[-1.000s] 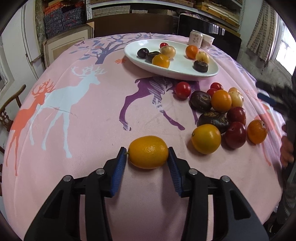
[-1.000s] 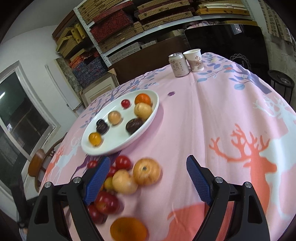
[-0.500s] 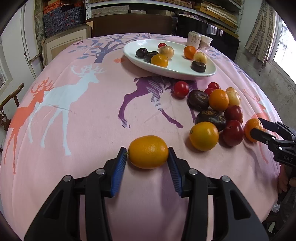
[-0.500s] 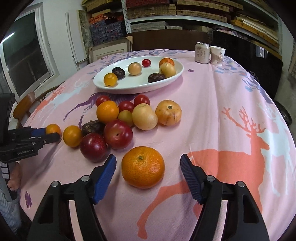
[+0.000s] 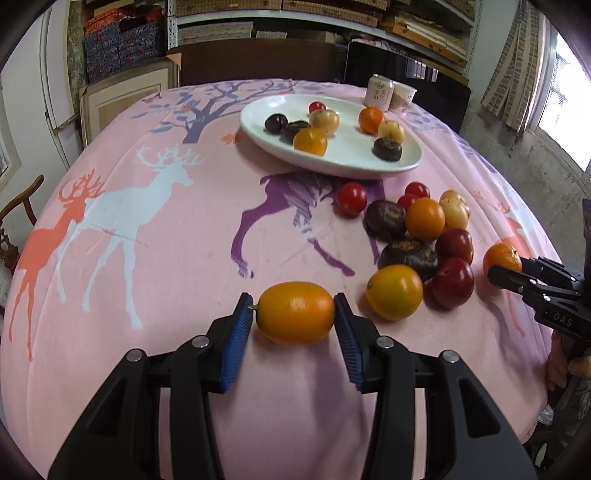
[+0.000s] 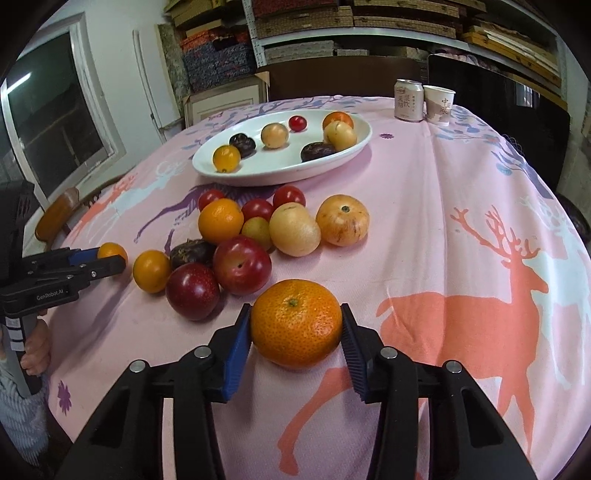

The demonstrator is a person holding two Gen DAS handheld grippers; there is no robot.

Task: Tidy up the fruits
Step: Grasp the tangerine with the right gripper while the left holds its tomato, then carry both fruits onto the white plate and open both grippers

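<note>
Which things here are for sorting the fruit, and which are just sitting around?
For the job:
- oval orange fruit, held in the left tool
- tangerine, which the right tool has just closed on
- loose fruit pile on the cloth
- white plate, already holding some fruit

Just lying about:
- drink can
- paper cup
- deer tablecloth
- shelves of boxes

- Bright, even daylight in both views; strongest from a window [image 5: 569, 110] at the right edge of the left view, blown out to white.
- Soft, short shadows under the fruit on the cloth [image 6: 424, 206]; faint sheen on the plate [image 5: 340, 158] and the orange [image 6: 295, 328].
- Sharp focus throughout, no motion blur.
- Heavy fisheye bending: table bulging like a dome, shelves [image 6: 369, 22] curved, black vignette in the corners.
</note>
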